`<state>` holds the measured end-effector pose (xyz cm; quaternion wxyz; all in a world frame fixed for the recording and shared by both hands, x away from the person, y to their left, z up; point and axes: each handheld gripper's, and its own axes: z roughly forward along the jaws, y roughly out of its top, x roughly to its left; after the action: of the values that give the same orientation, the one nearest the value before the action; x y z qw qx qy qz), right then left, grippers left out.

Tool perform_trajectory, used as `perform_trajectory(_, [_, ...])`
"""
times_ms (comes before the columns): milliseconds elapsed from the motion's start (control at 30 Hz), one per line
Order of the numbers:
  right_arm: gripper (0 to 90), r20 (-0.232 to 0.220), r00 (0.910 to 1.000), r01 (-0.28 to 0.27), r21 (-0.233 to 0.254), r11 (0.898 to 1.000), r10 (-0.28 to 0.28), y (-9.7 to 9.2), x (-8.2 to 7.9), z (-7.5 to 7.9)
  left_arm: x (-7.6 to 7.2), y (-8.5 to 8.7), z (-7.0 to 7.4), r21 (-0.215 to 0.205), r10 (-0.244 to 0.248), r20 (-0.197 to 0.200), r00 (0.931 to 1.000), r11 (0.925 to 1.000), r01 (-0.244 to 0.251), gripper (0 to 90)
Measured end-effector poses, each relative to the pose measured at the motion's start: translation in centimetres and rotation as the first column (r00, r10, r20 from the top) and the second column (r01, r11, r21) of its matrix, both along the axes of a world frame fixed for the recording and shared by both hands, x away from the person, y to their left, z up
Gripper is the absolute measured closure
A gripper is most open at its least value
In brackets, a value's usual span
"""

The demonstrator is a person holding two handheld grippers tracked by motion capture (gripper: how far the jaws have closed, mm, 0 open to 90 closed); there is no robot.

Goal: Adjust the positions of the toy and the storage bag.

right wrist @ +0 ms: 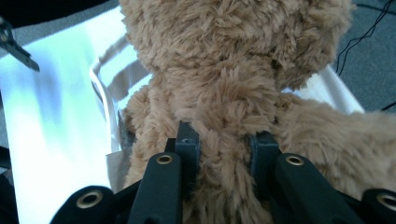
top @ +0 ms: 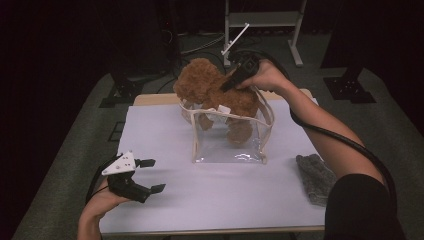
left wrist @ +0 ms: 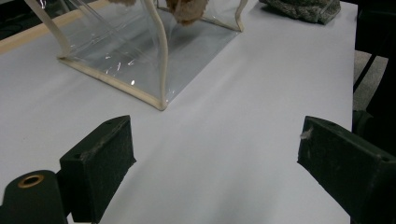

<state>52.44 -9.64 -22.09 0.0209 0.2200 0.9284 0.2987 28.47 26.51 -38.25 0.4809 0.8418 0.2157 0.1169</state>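
Note:
A brown plush teddy bear (top: 210, 87) hangs partly inside a clear plastic bag with cream trim (top: 227, 135) that stands at the middle of the table. My right gripper (top: 225, 85) is shut on the bear's neck, and in the right gripper view the fur (right wrist: 224, 140) bulges between its two black jaws. The bear's head is above the bag's rim and its legs (left wrist: 187, 11) are down inside. My left gripper (top: 150, 175) stands open near the front left of the table, with its pads (left wrist: 100, 158) wide apart over bare white surface and nothing between them.
The table has a white top (top: 165, 200). A grey cloth (top: 315, 177) lies at the right edge, also in the left gripper view as a grey cloth (left wrist: 303, 7). Beyond the table are a metal stand (top: 262, 22), cables and dark floor.

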Motion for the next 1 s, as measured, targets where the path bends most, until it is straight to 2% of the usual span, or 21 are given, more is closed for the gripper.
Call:
perform_trajectory(233, [71.6, -0.023, 0.9997, -0.010, -0.031, 0.999, 0.009, -0.6, -1.2, -1.7, 0.0, -0.1, -0.1, 0.002, -0.004, -0.003, 1.0000, 1.0000, 0.004, 9.6])
perform_trajectory(533, [72.3, -0.043, 0.9987, -0.030, -0.024, 0.999, 0.029, -1.2, -2.3, -1.4, 0.1, -0.4, -0.1, 0.009, -0.011, -0.006, 0.9999, 0.9999, 0.011, 9.6])
perform_trajectory(567, [72.3, -0.060, 0.9978, -0.031, -0.016, 0.999, 0.029, -1.1, -2.4, -1.7, 0.1, -0.4, -0.1, 0.010, -0.012, -0.007, 0.9999, 0.9999, 0.012, 9.6])
perform_trajectory(667, [72.3, -0.068, 0.9969, -0.042, -0.016, 0.999, 0.040, -1.0, -2.4, -2.2, 0.1, -0.4, -0.1, 0.009, -0.011, -0.007, 0.9999, 0.9999, 0.011, 9.6])
perform_trajectory(767, [72.9, -0.104, 0.9942, -0.030, -0.023, 0.999, 0.027, -1.0, -2.2, -3.5, 0.1, -0.3, -0.1, 0.006, -0.009, -0.009, 0.9999, 0.9999, 0.009, 9.6])
perform_trajectory(900, [72.9, -0.124, 0.9921, -0.022, -0.020, 1.000, 0.019, -1.3, -2.1, -4.4, 0.1, -0.2, -0.2, 0.004, -0.006, -0.012, 0.9999, 1.0000, 0.006, 9.6])
perform_trajectory(1000, [73.0, -0.133, 0.9911, -0.012, -0.043, 0.999, 0.006, -1.1, -2.0, -5.1, 0.1, -0.3, -0.3, 0.004, -0.006, -0.013, 0.9999, 1.0000, 0.006, 9.6])
